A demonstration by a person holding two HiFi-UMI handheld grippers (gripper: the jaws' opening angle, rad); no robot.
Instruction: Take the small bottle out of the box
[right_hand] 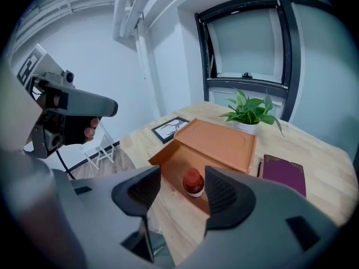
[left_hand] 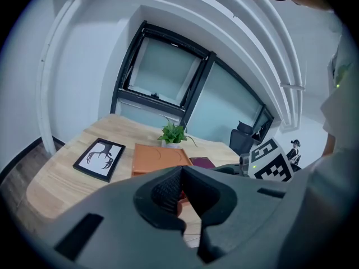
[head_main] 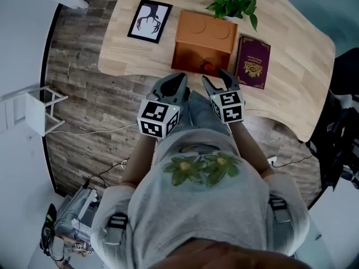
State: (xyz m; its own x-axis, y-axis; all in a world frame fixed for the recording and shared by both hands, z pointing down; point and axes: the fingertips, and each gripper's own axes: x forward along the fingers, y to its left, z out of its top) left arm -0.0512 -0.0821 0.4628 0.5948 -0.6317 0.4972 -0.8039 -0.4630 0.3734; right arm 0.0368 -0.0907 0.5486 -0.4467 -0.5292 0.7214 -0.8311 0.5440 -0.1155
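Note:
An orange box (head_main: 201,41) stands on the wooden table (head_main: 291,66), with its open front compartment (right_hand: 171,164) facing me. In that compartment stands a small bottle (right_hand: 193,182) with a red cap, also visible in the head view as the bottle (head_main: 206,67). My right gripper (head_main: 217,78) is open just short of the table edge, and the bottle shows between its jaws without touching them. My left gripper (head_main: 178,83) hangs beside it to the left, shut with nothing in it. In the left gripper view its jaws meet in front of the box (left_hand: 157,157).
A framed antler picture (head_main: 149,20) lies left of the box. A potted plant (head_main: 233,3) stands behind it and a maroon book (head_main: 253,61) lies to its right. A white stool (head_main: 42,108) stands on the wood floor at left.

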